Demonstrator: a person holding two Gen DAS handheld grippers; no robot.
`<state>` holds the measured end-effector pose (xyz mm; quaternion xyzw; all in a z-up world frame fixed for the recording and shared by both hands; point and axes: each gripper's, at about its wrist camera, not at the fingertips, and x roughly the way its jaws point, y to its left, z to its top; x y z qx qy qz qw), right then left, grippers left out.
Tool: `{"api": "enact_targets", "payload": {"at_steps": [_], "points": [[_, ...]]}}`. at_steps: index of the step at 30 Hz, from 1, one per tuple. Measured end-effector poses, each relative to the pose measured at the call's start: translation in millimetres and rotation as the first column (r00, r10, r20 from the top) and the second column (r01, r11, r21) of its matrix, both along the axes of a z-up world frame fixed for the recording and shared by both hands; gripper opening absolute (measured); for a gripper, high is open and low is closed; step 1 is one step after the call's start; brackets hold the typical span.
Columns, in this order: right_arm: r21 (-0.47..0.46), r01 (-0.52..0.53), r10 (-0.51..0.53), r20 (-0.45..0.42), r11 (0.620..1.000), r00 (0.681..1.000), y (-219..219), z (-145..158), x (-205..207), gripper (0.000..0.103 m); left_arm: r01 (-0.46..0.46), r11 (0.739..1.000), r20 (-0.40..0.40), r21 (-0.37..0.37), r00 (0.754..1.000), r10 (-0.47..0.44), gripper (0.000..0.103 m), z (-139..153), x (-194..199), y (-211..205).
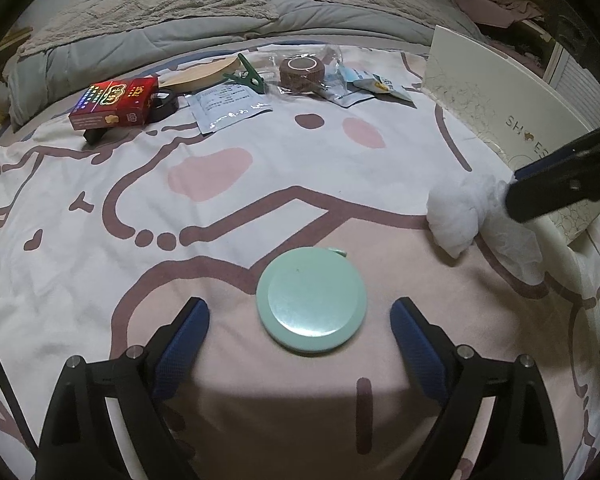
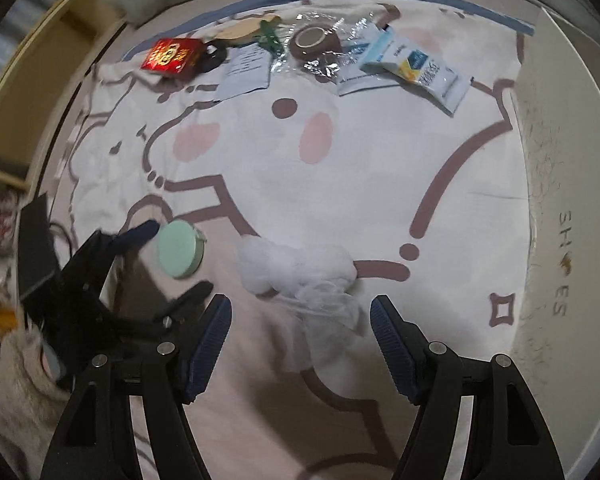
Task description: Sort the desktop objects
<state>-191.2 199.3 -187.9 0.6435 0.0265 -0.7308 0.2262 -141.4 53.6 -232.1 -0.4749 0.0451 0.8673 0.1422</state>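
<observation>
A mint-green round case (image 1: 312, 308) lies flat on the pink-and-white cartoon bedsheet (image 1: 260, 208). My left gripper (image 1: 300, 308) stands open around it, and its blue pads do not touch the rim. In the right wrist view the same case (image 2: 180, 248) lies between the left gripper's fingers (image 2: 140, 234). A white fluffy mesh bundle (image 2: 296, 264) lies just ahead of my right gripper (image 2: 300, 304), which is open with a thin tail of mesh between its pads. From the left wrist view the bundle (image 1: 456, 216) sits at the right gripper's (image 1: 514, 188) tips.
Along the far edge lie a red box (image 1: 114, 102), a black tape roll (image 1: 164, 104), a wooden disc (image 1: 204, 74), a green clip (image 1: 246, 76), a brown tape roll (image 1: 304, 70) in plastic wrap and several sachets (image 2: 420, 68). A white shoebox (image 2: 560, 200) stands on the right.
</observation>
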Motion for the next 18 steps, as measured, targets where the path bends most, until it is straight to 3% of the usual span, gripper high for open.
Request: {"api": "enact_targets", "payload": {"at_steps": [2,3,4,5,18], "points": [[0.011,0.015,-0.015,-0.032,1.000,0.999,-3.9,-1.1,1.0,0.072,0.001,1.000,0.000,-0.001,1.000,-0.001,0.093,-0.1,0.1,-0.7],[0.007,0.022,-0.021,-0.048,1.000,0.999,-2.7,-0.8,0.3,0.078,0.001,1.000,0.000,0.000,1.000,-0.001,0.093,-0.3,0.2,-0.9],[0.000,0.030,-0.030,-0.053,1.000,0.998,-5.1,-2.9,-1.3,0.093,0.001,1.000,0.000,-0.001,1.000,-0.001,0.093,-0.4,0.1,-1.1],[-0.001,0.037,-0.037,-0.048,0.999,0.998,-7.8,-5.7,-2.7,0.097,0.001,1.000,0.000,0.001,1.000,-0.001,0.093,-0.3,0.1,-1.2],[0.063,0.124,-0.125,0.013,0.990,0.992,-24.3,-32.7,-7.6,0.096,-0.023,1.000,0.001,0.010,1.000,0.023,0.094,1.4,-1.5,-1.9]]}}
